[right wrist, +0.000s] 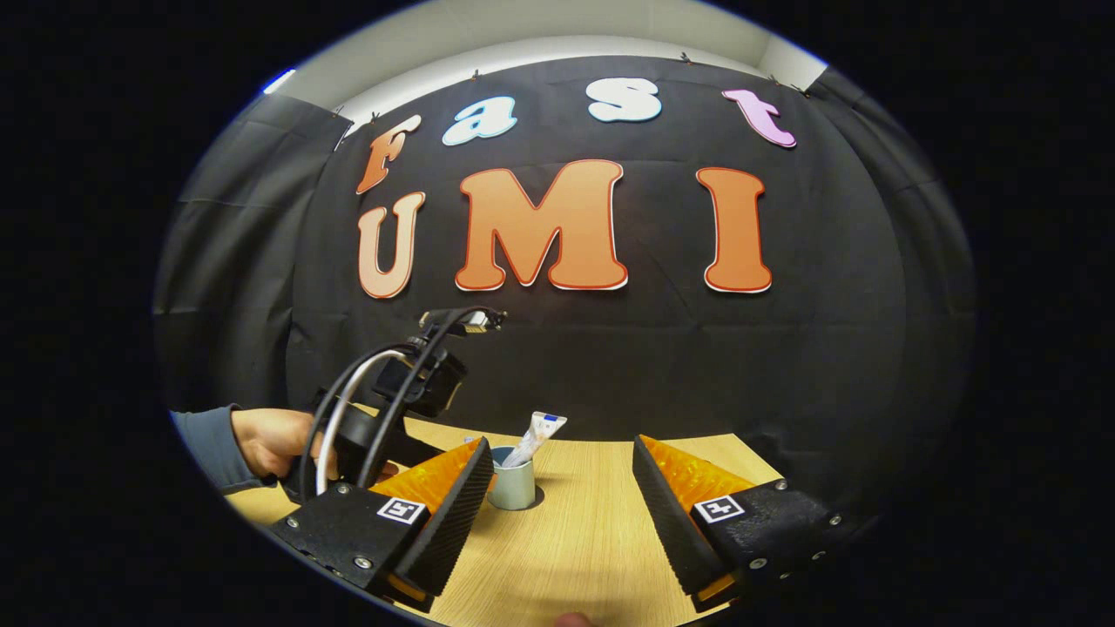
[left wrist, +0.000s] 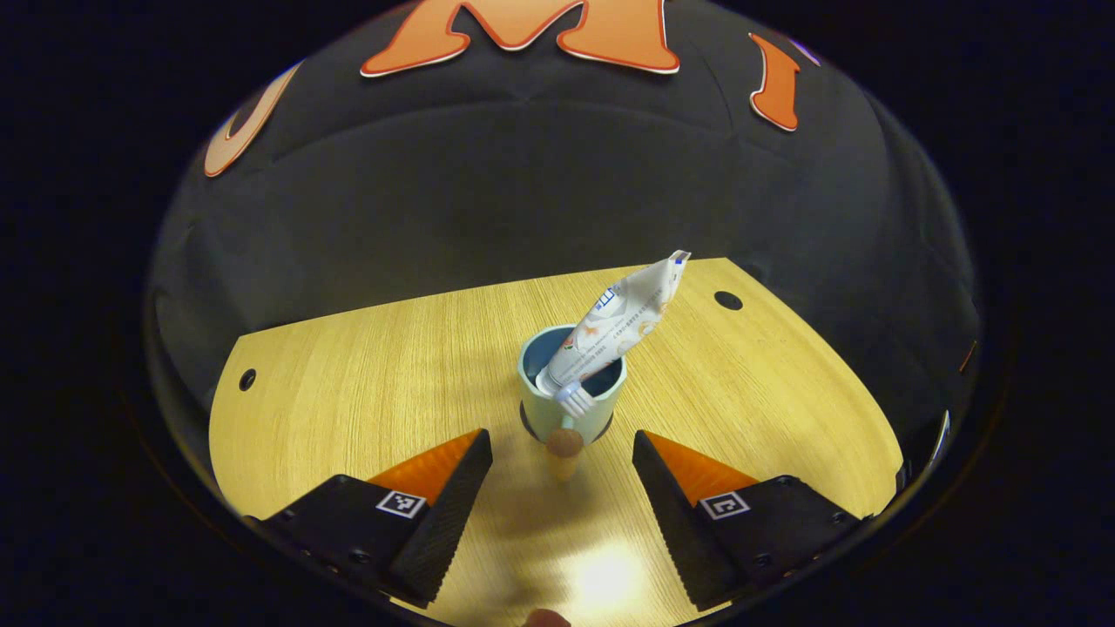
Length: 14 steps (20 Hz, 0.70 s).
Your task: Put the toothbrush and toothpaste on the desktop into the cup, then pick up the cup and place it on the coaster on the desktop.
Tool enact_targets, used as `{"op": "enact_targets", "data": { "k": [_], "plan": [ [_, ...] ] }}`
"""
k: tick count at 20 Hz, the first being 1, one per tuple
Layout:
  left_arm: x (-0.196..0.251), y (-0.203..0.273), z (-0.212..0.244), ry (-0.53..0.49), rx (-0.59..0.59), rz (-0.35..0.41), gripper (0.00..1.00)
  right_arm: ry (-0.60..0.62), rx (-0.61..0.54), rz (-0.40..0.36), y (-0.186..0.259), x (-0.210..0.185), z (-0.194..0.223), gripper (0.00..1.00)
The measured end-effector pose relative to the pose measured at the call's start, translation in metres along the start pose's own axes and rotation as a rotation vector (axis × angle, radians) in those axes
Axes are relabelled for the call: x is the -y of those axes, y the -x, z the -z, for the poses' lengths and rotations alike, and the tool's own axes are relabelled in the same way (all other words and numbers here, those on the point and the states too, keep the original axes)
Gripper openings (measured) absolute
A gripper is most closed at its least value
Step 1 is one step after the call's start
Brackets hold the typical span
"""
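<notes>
Two things already stand in the cup [left wrist: 571, 396]: in the left gripper view we see the toothpaste [left wrist: 623, 322] tube leaning out over the rim toward the upper right, its flat crimped end highest, and the toothbrush [left wrist: 573, 399] with its bristled head resting at the near rim and its handle coming down the outside of the cup toward us. The cup sits upright on the wooden desktop [left wrist: 366, 383], on a dark round coaster [left wrist: 526, 424] whose edge peeps out at its base. We hold the left gripper [left wrist: 562, 457] just short of the cup with its jaws spread wide, one finger to each side of the cup's near face, neither touching it, and nothing between them except the end of the toothbrush handle, which they do not press. In the right gripper view the right gripper [right wrist: 562, 461] is also wide open and holds nothing; it hangs low over the desktop [right wrist: 575, 540], well back from the cup [right wrist: 512, 483], which we see beyond and slightly left of centre with the toothpaste [right wrist: 536, 440] slanting up out of it and the rim of the coaster [right wrist: 537, 498] showing at its foot. Farther left in that view a hand [right wrist: 261, 440] in a grey sleeve grips the handle of the other gripper, whose cables arch above it.
</notes>
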State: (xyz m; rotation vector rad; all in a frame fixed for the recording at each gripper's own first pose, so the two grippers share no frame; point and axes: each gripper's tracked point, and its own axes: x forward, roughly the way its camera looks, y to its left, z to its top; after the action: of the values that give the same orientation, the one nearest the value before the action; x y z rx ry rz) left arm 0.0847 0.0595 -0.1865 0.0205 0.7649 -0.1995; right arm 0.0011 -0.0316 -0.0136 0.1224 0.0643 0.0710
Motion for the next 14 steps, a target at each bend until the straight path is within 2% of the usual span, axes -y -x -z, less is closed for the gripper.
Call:
{"op": "enact_targets", "data": {
  "k": [4,11,14],
  "plan": [
    [-0.010,0.041,-0.014,-0.012,0.131,-0.016,0.98,0.012,0.036,0.012,-0.003,-0.011,-0.011,0.96],
    [-0.062,0.128,-0.029,-0.017,0.436,-0.170,0.98,-0.016,0.101,0.019,-0.013,-0.029,-0.030,0.99],
    [-0.081,0.164,-0.027,-0.002,0.545,-0.215,0.98,-0.001,0.109,0.015,-0.013,-0.037,-0.030,0.96]
  ]
}}
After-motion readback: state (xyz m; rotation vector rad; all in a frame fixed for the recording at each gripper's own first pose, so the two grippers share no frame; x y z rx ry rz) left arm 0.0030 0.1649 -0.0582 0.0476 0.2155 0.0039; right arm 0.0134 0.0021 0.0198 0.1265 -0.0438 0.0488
